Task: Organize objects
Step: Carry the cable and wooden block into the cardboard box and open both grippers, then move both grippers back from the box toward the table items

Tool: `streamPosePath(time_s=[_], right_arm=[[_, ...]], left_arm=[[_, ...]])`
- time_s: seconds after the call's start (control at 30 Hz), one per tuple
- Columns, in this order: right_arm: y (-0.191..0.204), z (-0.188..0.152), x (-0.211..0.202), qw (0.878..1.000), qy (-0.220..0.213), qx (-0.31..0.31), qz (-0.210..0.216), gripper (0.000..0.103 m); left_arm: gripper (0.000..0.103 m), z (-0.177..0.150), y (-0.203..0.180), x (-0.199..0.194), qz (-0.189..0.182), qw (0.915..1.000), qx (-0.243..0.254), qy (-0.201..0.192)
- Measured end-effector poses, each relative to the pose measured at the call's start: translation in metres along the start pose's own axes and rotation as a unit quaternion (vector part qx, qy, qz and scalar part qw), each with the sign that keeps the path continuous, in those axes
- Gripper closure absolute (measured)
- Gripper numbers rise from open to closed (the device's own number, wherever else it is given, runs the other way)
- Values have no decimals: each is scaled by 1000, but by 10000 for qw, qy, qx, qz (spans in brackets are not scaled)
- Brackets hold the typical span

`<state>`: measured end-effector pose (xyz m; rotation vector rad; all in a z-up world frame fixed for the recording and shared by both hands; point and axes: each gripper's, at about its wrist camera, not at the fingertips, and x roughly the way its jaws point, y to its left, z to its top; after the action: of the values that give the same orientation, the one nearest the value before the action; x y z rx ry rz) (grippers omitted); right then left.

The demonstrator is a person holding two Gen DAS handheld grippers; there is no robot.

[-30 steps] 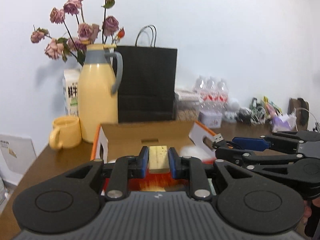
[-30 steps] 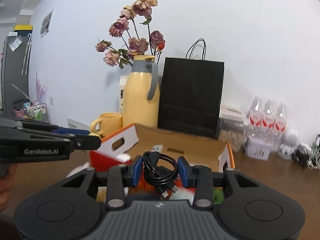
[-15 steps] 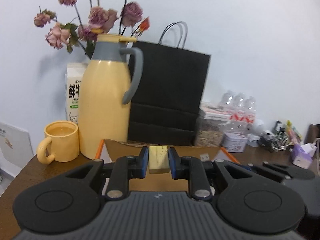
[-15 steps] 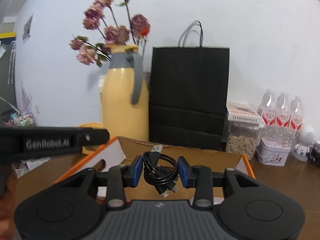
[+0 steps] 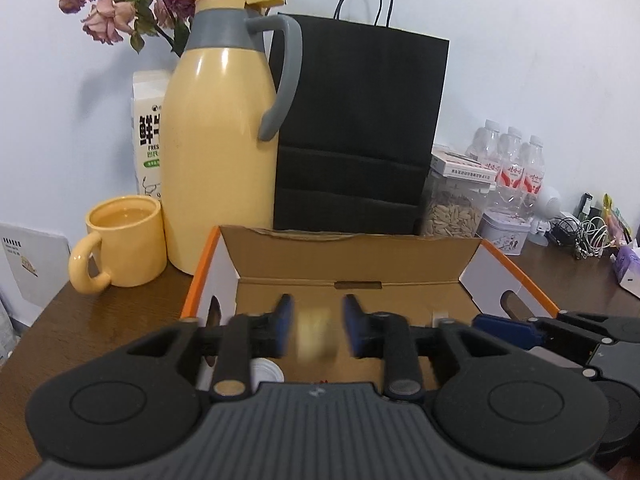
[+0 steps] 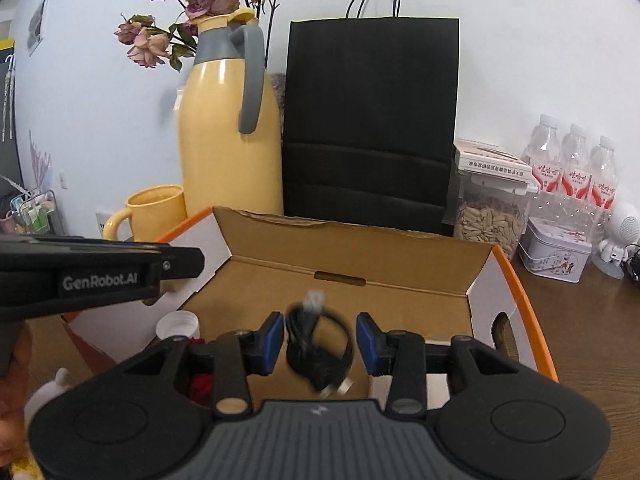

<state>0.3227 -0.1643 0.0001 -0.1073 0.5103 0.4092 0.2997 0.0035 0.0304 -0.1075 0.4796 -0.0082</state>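
Both grippers hang over an open cardboard box (image 5: 352, 256) (image 6: 360, 240) with orange edges. My left gripper (image 5: 316, 330) has its jaws opening; a small yellowish block (image 5: 315, 334), blurred, is between the pads with a gap on each side, dropping into the box. My right gripper (image 6: 320, 344) also has its jaws opening; a coiled black USB cable (image 6: 316, 350), blurred, falls free between its blue pads. The left gripper (image 6: 100, 272) shows side-on in the right wrist view, the right gripper (image 5: 560, 332) in the left wrist view. A white cap (image 6: 178, 324) lies in the box.
Behind the box stand a yellow thermos jug (image 5: 220, 128), a yellow mug (image 5: 120, 248), a milk carton (image 5: 150, 128), a black paper bag (image 5: 356, 128) and dried roses (image 5: 120, 12). At the right are a seed jar (image 6: 488, 212), water bottles (image 6: 572, 168), a tin (image 6: 556, 252) and cables (image 5: 580, 232).
Both grippers moved forward and lower over the box. Both were shut, the left on the block and the right on the cable; now their jaws stand apart and both things are loose.
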Motion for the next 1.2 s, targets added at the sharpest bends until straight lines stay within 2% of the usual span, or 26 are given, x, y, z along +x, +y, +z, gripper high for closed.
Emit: streamPosePath(time_s=[0.03, 0.07, 0.1, 0.13, 0.3, 0.63, 0.9, 1.2], right_arm=[[0, 1, -1, 10000, -10, 8, -28, 37], [0, 2, -2, 10000, -24, 6, -54, 16], [0, 2, -2, 10000, -36, 6, -77, 2], [0, 3, -3, 9999, -41, 17, -93, 0], [0, 5, -3, 9999, -23, 44, -130, 0], [1, 9, -13, 9998, -125, -9, -148, 0], [6, 10, -31, 9995, -225, -110, -170, 0], [4, 2, -76, 9989, -410, -153, -168, 0]], left_arm=[[35, 0, 0, -1, 21, 10000, -10, -54], [16, 0, -1, -3, 39, 9999, -4, -108], [6, 0, -1, -5, 73, 9998, 16, -167], [2, 0, -2, -6, 119, 9997, 29, -213], [0, 3, -4, -9, 237, 9992, 33, -321], [0, 4, -3, -16, 235, 9989, -28, -406], [0, 10, -10, -44, 130, 9984, -4, -556], [0, 2, -13, -86, 118, 9976, 48, -686]])
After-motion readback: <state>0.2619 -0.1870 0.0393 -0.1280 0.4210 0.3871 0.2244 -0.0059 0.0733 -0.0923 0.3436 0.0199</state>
